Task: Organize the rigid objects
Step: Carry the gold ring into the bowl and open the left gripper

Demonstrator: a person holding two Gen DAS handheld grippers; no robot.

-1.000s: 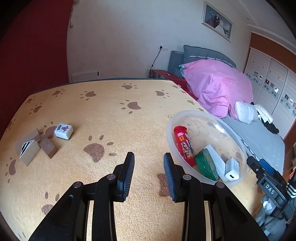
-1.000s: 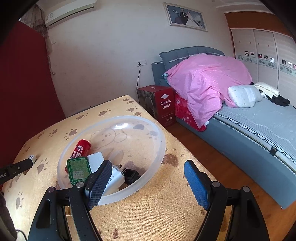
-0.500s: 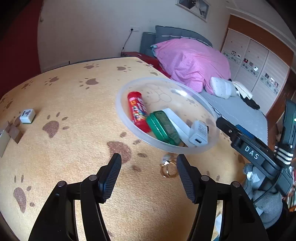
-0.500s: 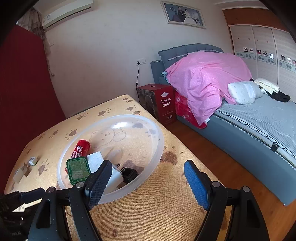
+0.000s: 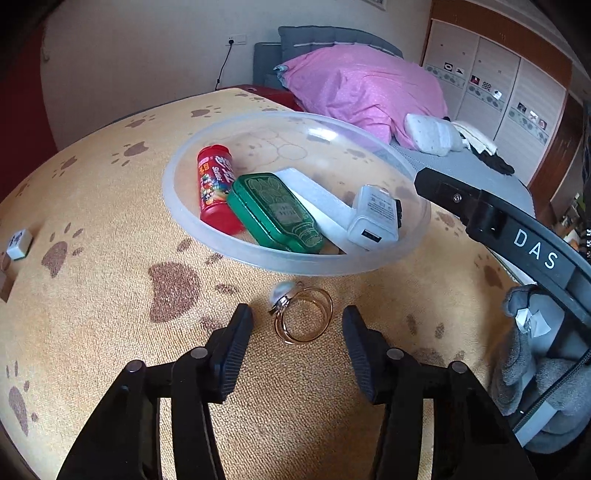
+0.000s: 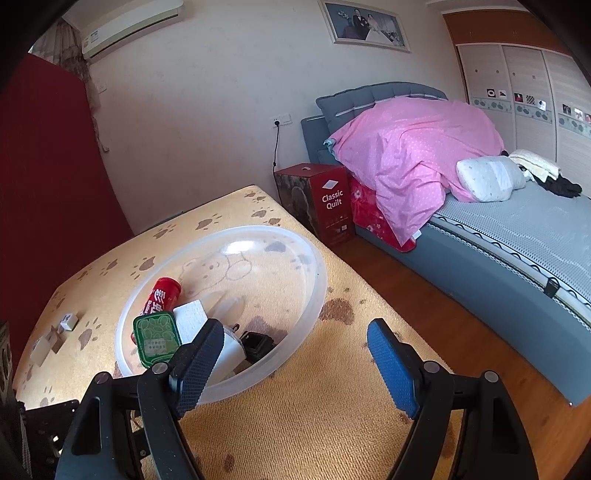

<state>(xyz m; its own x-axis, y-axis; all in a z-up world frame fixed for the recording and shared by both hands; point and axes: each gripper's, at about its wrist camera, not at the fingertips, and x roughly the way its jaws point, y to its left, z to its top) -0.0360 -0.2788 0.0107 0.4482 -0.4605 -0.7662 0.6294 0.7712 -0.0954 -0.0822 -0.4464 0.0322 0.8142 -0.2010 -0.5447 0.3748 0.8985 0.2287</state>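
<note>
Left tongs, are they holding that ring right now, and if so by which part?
Nothing is held. The left tongs have just been closing, with the ring lying on the cloth between the fingers, untouched. The right tongs are open and empty.

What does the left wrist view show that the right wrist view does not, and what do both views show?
Only the left wrist view shows the ring on the cloth, lying between the open left gripper fingers, which have just been closing without touching it, and the right gripper seen from the side.

Only the right wrist view shows the red box, the air conditioner and the open right gripper.

Both show the clear bowl with its red tube, green tin and white charger.
</note>
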